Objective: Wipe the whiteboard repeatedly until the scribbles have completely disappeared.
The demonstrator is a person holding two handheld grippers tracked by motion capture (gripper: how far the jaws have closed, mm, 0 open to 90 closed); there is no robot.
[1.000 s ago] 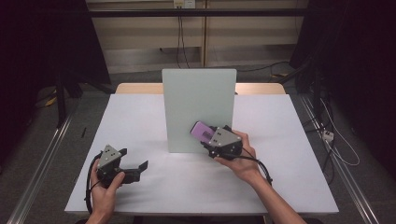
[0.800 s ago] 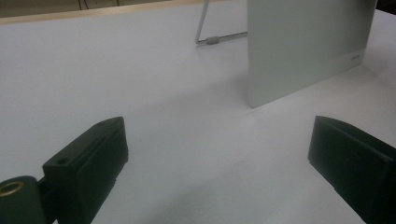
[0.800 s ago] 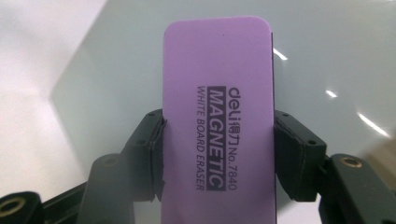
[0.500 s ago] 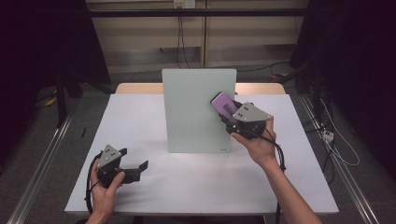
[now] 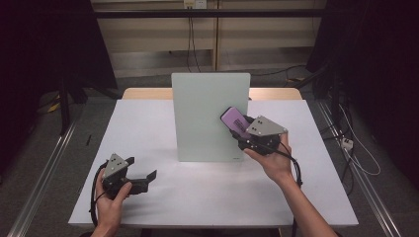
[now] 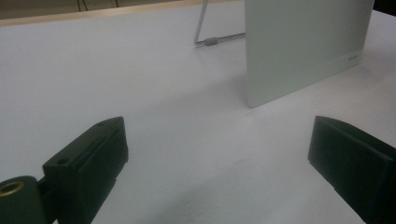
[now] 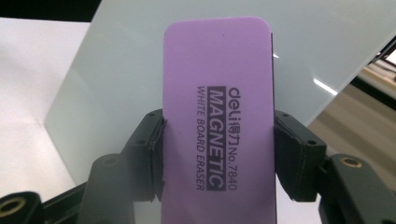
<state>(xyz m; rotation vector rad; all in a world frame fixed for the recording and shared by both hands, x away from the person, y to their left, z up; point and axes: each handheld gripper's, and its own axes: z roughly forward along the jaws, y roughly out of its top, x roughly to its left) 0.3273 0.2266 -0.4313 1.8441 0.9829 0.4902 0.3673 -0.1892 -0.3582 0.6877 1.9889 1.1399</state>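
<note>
A purple magnetic whiteboard eraser [image 5: 234, 121] [image 7: 217, 121] is clamped by its long sides in my right gripper [image 5: 242, 129] [image 7: 218, 154], which is shut on it. The eraser is held against the right part of a pale upright whiteboard [image 5: 207, 113] [image 7: 116, 70] standing mid-table; whether it touches the board I cannot tell. My left gripper [image 5: 143, 168] [image 6: 217, 149] rests low on the white table [image 5: 148, 123] at the front left. Its jaws stand wide open with nothing between them, pointing toward the whiteboard [image 6: 299, 42].
A wire stand [image 6: 210, 41] props the board from behind. A wooden strip [image 5: 148, 93] runs along the table's far edge. Metal rails [image 5: 44, 168] lie on the floor at both sides, with cables [image 5: 346, 143] at the right.
My right gripper has carried the eraser up and to the right across the board's face, from its lower middle to its right edge. The left gripper has stayed put.
</note>
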